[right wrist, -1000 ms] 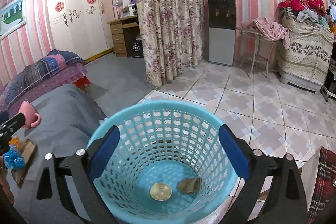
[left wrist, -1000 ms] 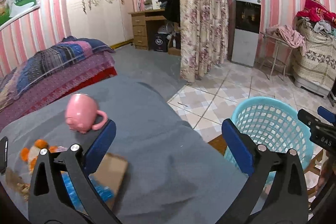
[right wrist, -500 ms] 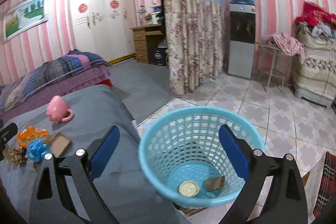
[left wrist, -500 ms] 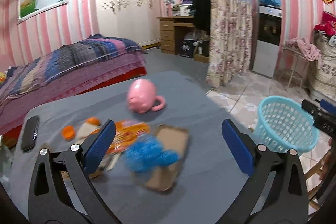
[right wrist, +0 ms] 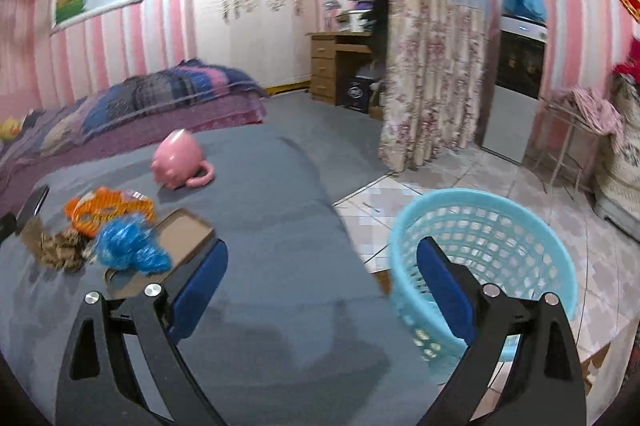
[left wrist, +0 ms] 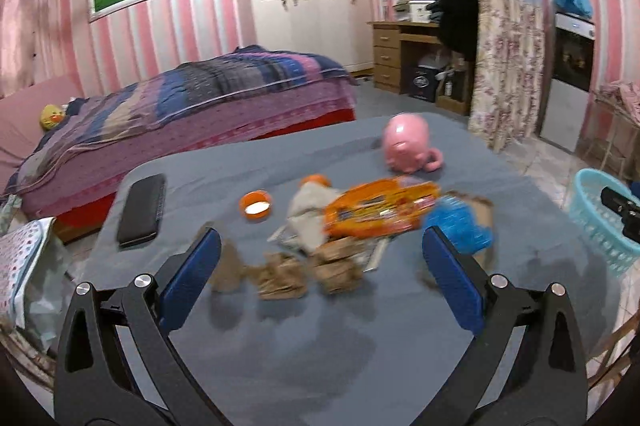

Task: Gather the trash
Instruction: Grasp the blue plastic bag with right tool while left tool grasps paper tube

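Note:
Trash lies in a heap on the grey-covered table (left wrist: pixel 320 346): an orange snack wrapper (left wrist: pixel 380 212), a crumpled blue bag (left wrist: pixel 460 226) on a flat brown cardboard piece (right wrist: pixel 184 238), brown crumpled paper (left wrist: pixel 336 266), a whitish wad (left wrist: pixel 308 210) and an orange cap (left wrist: pixel 256 204). My left gripper (left wrist: pixel 320 274) hangs open just in front of the brown paper, holding nothing. My right gripper (right wrist: pixel 322 282) is open and empty over the table's right edge, between the cardboard and the light blue basket (right wrist: pixel 488 250) on the floor.
A pink mug (left wrist: pixel 408 150) lies on its side at the table's far end. A black remote (left wrist: pixel 142 210) rests at the left. Behind are a bed (left wrist: pixel 180 114), a wardrobe, a desk (left wrist: pixel 404 58) and a floral curtain (right wrist: pixel 432 82). Tiled floor surrounds the basket.
Both views have swung left, away from the basket and toward the table. The trash pile has come between my left fingers, and the basket has slid to the right. Both grippers stay open.

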`<state>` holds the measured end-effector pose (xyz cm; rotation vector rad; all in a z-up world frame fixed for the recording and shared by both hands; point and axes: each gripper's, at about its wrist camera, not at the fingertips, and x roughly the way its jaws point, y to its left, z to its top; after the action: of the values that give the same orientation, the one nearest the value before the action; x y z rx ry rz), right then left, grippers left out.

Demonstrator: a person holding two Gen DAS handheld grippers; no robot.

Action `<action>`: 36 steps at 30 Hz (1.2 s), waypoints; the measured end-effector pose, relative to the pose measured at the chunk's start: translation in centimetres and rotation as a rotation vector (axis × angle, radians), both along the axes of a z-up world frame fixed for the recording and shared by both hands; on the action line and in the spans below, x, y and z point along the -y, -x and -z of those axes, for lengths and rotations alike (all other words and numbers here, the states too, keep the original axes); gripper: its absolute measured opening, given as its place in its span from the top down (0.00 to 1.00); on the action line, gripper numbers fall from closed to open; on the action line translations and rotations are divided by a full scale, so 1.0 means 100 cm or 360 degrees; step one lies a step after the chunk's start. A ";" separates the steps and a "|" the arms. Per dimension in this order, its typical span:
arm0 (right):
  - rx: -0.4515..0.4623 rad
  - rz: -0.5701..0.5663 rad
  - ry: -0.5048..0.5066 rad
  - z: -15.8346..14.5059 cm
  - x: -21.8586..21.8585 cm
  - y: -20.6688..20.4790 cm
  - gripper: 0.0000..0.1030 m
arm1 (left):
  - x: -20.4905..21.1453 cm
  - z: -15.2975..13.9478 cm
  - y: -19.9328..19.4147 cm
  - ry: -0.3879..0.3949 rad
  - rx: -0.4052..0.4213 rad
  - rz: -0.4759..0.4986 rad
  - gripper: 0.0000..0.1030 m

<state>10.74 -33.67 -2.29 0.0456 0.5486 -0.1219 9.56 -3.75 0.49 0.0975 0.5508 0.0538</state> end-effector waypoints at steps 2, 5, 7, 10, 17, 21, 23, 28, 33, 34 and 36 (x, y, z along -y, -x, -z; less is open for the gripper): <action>-0.0015 -0.0055 0.0023 0.004 -0.018 -0.006 0.09 | -0.016 0.009 0.000 -0.0009 -0.0018 -0.0037 0.05; -0.0054 -0.0136 0.0051 0.009 -0.042 -0.017 0.09 | -0.037 0.021 0.000 0.0031 -0.0058 -0.0071 0.05; -0.0079 -0.0207 0.0074 0.014 -0.060 -0.023 0.09 | -0.050 0.028 -0.002 0.0058 -0.0087 -0.0096 0.05; -0.0109 -0.0312 0.0109 0.021 -0.089 -0.030 0.09 | -0.068 0.039 -0.005 0.0068 -0.0114 -0.0145 0.05; -0.0156 -0.0492 0.0181 0.035 -0.142 -0.052 0.09 | -0.096 0.055 -0.011 0.0120 -0.0166 -0.0195 0.05; -0.0158 -0.0548 0.0137 0.037 -0.156 -0.065 0.11 | -0.101 0.062 -0.016 0.0103 -0.0187 -0.0202 0.05; -0.0193 -0.0602 0.0111 0.041 -0.163 -0.072 0.29 | -0.104 0.065 -0.018 0.0107 -0.0197 -0.0203 0.05; -0.0284 -0.0704 0.0041 0.051 -0.163 -0.079 0.68 | -0.107 0.066 -0.032 0.0089 -0.0207 -0.0219 0.05; -0.0151 -0.0620 0.0020 0.031 -0.143 -0.070 0.70 | -0.112 0.062 -0.052 0.0113 -0.0201 -0.0250 0.06; -0.0140 -0.0606 0.0014 0.029 -0.138 -0.069 0.70 | -0.114 0.063 -0.057 0.0114 -0.0209 -0.0265 0.07; -0.0135 -0.0588 0.0021 0.027 -0.134 -0.069 0.70 | -0.120 0.064 -0.064 0.0161 -0.0232 -0.0266 0.20</action>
<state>17.68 -20.31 -4.98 -0.0745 0.6321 0.2334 15.99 8.21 -5.90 -0.0438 0.7058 0.1823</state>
